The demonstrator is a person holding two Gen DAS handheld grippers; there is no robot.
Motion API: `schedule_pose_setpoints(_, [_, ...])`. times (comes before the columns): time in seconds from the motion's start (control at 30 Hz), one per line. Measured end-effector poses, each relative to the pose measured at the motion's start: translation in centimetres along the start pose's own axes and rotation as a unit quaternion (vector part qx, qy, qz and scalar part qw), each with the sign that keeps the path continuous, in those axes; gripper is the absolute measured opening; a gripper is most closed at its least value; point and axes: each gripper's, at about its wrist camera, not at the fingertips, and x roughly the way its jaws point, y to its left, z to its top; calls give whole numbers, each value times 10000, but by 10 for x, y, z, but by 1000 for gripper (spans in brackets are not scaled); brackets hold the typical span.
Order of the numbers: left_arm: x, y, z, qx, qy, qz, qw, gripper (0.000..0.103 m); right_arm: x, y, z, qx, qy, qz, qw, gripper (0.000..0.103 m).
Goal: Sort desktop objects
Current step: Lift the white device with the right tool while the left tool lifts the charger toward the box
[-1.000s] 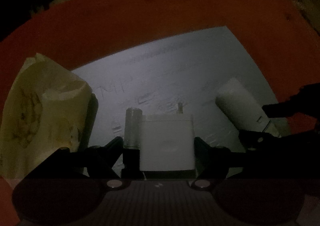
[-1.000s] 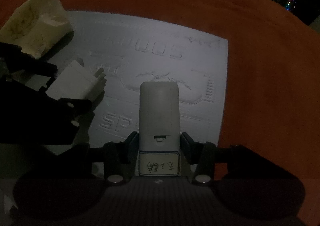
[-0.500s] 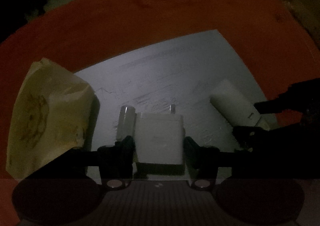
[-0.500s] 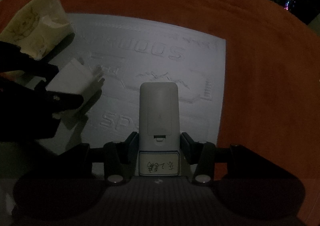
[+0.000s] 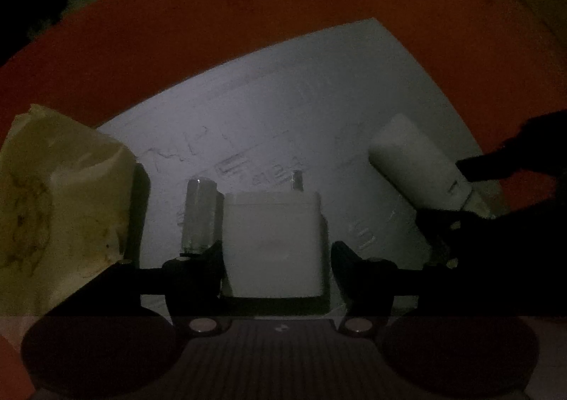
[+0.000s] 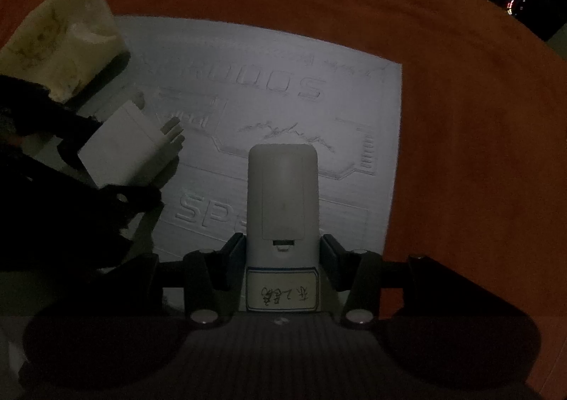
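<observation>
My left gripper (image 5: 274,254) is shut on a white square power adapter (image 5: 273,240) with metal prongs pointing forward, held just over the white embossed mat (image 5: 301,98). It also shows in the right wrist view (image 6: 131,148). My right gripper (image 6: 281,254) is shut on a white remote control (image 6: 281,194), its battery cover up and a handwritten label near the jaws. The remote shows in the left wrist view (image 5: 418,166) at the right. A small clear cylinder (image 5: 198,212) stands beside the adapter's left side.
A yellowish tissue pack (image 5: 60,212) sits at the mat's left edge, also in the right wrist view (image 6: 60,49). The mat (image 6: 283,88) lies on a red-orange tabletop (image 6: 460,116). Dark room beyond the table edge.
The left gripper with the adapter has shifted slightly over the mat. The right gripper still holds the remote in much the same place.
</observation>
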Motion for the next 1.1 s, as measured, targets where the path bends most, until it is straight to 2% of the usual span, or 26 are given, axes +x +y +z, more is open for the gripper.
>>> schedule_pose_setpoints(0.07, [-5, -1, -2, -18, -81, -72, 9999, 51, 0, 2, 0, -14, -39, -62, 10000, 49])
schedule_pose_setpoints(0.17, [-14, -6, -9, 137, -296, 31, 9995, 51, -6, 2, -1, -13, -159, -37, 9999, 49])
schedule_pose_setpoints(0.33, [-25, -5, -11, 113, -393, 57, 9991, 51, -16, -2, 1, 137, -211, 19, 9997, 48])
schedule_pose_setpoints(0.5, [-50, 1, -8, -69, -531, 80, 9985, 51, -35, -3, 6, 225, -364, 104, 9990, 48])
schedule_pose_setpoints(0.77, [-90, -2, -13, -36, -646, 185, 9977, 51, -80, -2, 12, 306, -616, 92, 9976, 48])
schedule_pose_setpoints(0.93, [-117, -3, -30, 57, -581, 223, 9980, 51, -103, 5, 10, 217, -663, 13, 9976, 48])
schedule_pose_setpoints(1.1, [-148, -6, -56, -10, -633, 183, 9978, 51, -145, 9, 1, 96, -825, 86, 9965, 48])
